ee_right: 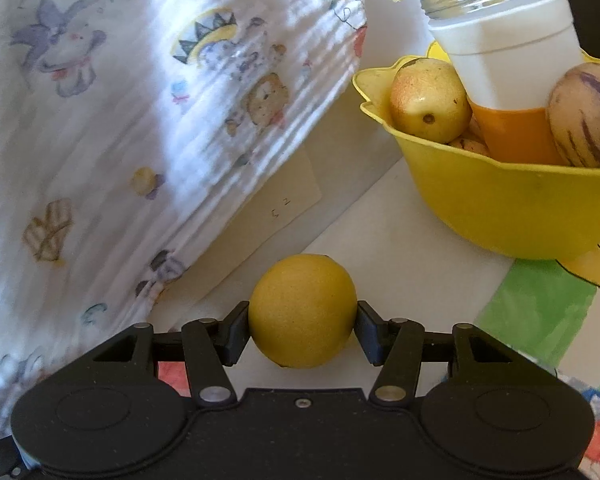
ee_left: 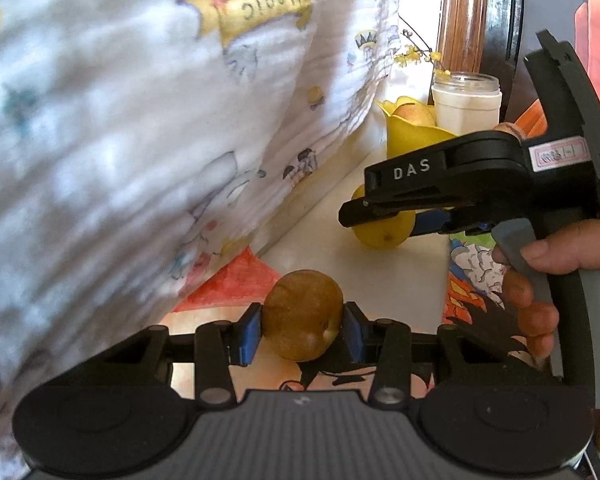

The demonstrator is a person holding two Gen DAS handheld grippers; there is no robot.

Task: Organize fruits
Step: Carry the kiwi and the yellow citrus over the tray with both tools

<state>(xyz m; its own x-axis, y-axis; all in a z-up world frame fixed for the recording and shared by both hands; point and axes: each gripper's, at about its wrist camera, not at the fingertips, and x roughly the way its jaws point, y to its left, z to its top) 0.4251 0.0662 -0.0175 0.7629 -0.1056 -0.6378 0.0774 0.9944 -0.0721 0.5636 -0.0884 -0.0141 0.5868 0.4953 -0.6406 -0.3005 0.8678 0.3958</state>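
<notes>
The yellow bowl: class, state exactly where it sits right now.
In the right wrist view the yellow bowl sits upper right on the table, beyond the lemon held in the right tool, with a printed cloth to its left.

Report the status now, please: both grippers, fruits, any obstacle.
Left gripper shut on brown fruit. Right gripper shut on yellow fruit. Yellow bowl ahead, jar standing inside it.
</notes>
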